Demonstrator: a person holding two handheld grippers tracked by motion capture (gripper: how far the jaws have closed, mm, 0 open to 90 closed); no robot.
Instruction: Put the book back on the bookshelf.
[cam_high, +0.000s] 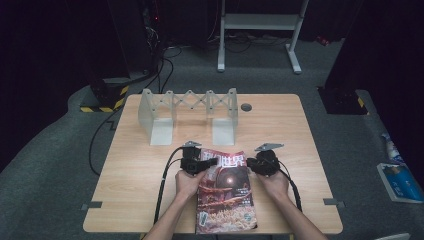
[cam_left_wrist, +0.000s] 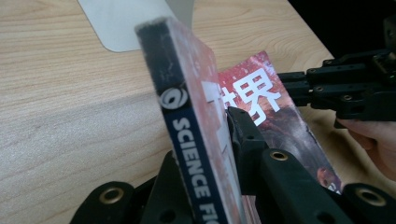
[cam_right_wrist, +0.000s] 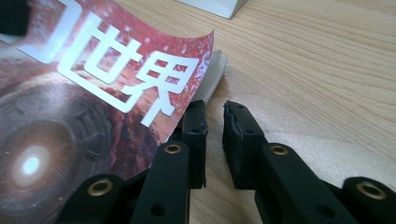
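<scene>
Now both forearms come in from the near edge of the light wooden counter (cam_high: 135, 165), each hand wrapped round a black two-jaw tool. The left tool (cam_high: 196, 164) sits at the top left corner of the red-covered magazine with white characters on its front (cam_high: 225, 192), its hand (cam_high: 186, 184) lying just beside the magazine's left edge with the wrist low. In the left gripper view its jaws are pressed onto the magazine's spine edge (cam_left_wrist: 196, 135), which stands nearly upright between them, dark blue with white lettering, so that corner is raised off the counter. The right tool (cam_high: 257, 165) rests at the top right corner, its hand (cam_high: 274, 184) angled inward. In the right gripper view its jaws (cam_right_wrist: 215, 135) stand slightly apart with bare wood between them, beside the curled cover corner (cam_right_wrist: 201, 51) and not pinching it. A grey metal folding rack (cam_high: 187, 112) stands farther back on the counter.
</scene>
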